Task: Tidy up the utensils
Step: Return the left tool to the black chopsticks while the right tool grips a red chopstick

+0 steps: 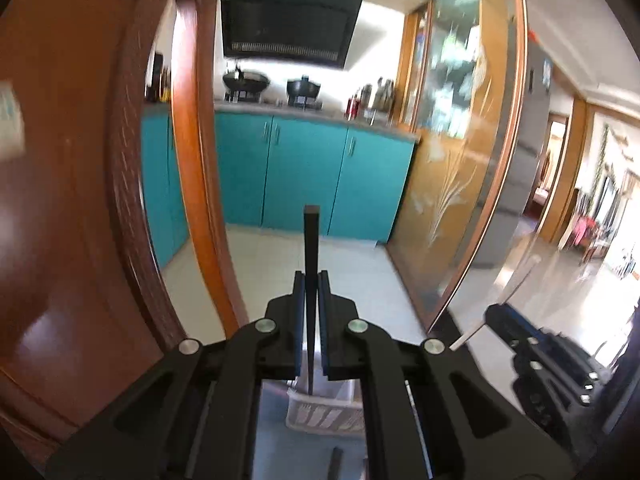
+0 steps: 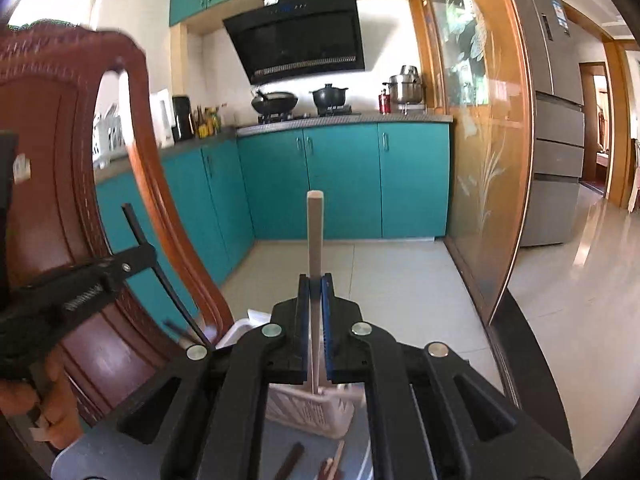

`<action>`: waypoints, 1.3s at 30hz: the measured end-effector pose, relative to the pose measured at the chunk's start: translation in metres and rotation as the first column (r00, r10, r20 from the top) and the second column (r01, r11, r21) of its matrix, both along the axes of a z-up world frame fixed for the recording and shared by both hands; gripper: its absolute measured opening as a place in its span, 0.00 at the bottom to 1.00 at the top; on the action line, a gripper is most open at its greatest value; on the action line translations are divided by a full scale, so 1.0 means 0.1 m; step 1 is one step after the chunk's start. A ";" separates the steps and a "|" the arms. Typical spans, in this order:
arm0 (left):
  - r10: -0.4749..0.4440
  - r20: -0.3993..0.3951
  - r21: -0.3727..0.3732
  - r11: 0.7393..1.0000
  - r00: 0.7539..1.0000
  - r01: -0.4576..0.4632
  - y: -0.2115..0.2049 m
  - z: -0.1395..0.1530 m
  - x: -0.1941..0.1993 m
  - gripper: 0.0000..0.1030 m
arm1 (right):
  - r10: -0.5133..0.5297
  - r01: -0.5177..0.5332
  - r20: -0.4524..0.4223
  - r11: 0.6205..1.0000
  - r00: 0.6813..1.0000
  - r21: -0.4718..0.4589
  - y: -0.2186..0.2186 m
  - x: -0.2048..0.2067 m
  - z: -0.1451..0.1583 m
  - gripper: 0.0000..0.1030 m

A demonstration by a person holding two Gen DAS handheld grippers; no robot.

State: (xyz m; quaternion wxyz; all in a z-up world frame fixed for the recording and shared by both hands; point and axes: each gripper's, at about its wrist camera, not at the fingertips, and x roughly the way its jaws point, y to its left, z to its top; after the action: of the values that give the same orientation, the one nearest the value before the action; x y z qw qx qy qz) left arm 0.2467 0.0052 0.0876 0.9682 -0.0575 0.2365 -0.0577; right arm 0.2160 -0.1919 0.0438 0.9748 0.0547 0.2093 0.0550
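Two chopsticks were lifted: left gripper point(image 1: 311, 280) jaws pinched a black chopstick point(image 1: 311, 248); right gripper point(image 2: 316, 282) jaws pinched a pale chopstick point(image 2: 315, 236); neither was yet in the basket point(image 2: 308, 412); several sticks point(image 2: 292, 464) remained on the bench.

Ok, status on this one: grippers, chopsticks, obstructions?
Left gripper shut on black chopstick. Right gripper shut on pale chopstick. White basket below. Wooden chair close left.

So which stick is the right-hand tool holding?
Find the white slotted basket on the table, below the teal cabinets. Above it, the right gripper pinches a pale wooden chopstick upright. The left gripper's black chopstick is dark instead.
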 end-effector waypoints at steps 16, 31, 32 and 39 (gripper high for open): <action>-0.075 -0.034 -0.009 0.997 0.997 0.075 0.02 -0.43 -0.45 0.09 | 0.096 -0.095 0.078 0.995 0.992 -0.015 -0.03 -0.92 -0.11 0.29; -0.080 -0.424 0.008 0.996 0.902 0.092 -0.03 -2.12 -1.13 0.24 | 0.112 -0.123 -0.610 0.992 0.784 0.024 0.21 -0.74 -2.03 0.31; -0.081 -0.436 0.011 0.995 0.896 0.096 -0.03 -2.17 -1.16 0.24 | 0.111 -0.129 -0.625 0.992 0.773 0.017 0.27 -0.72 -2.07 0.31; -0.104 -0.491 0.003 0.993 0.865 0.122 -0.09 -2.38 -1.25 0.32 | 0.109 -0.155 -0.608 0.988 0.787 -0.023 0.42 -0.71 -2.10 0.22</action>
State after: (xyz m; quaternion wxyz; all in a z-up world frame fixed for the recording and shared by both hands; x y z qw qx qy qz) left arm 0.1218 -0.0041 -0.1509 0.8726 -0.0398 0.4777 -0.0937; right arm 0.1451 -0.1498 -0.1663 0.8520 0.0196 0.5144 0.0950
